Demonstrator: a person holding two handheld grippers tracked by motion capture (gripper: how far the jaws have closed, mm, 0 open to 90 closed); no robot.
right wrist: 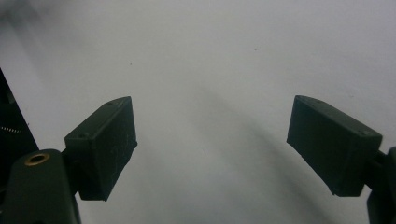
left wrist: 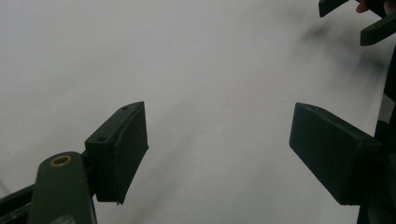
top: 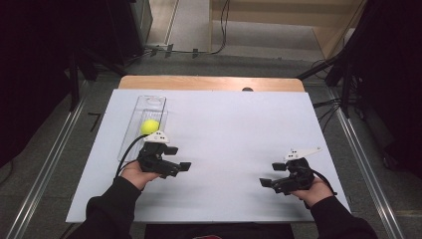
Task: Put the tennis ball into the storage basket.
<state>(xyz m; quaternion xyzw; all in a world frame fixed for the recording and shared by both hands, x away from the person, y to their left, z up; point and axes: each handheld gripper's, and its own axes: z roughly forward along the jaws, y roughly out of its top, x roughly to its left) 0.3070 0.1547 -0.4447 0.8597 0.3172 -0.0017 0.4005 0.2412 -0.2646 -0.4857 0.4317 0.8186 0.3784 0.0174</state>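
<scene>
Your two forearms in black sleeves come in from the near edge, each hand wrapped around a black two-jaw gripper held low over the white surface. Your left gripper sits on the left side with its jaws pointing toward the middle, and your right gripper sits on the right side with its jaws pointing back at it, the two well apart. In the left gripper view the black jaws stand spread with only bare white sheet between them, and the other gripper's jaw tips show at the top right corner. In the right gripper view the jaws are likewise spread and pinch nothing.

Just beyond your left hand lies a long clear plastic tray, running away from you along the left part of the surface. A yellow-green ball rests inside it, toward its near half, just behind the gripper's grey three-cornered plate. I cannot read any writing or label anywhere.
</scene>
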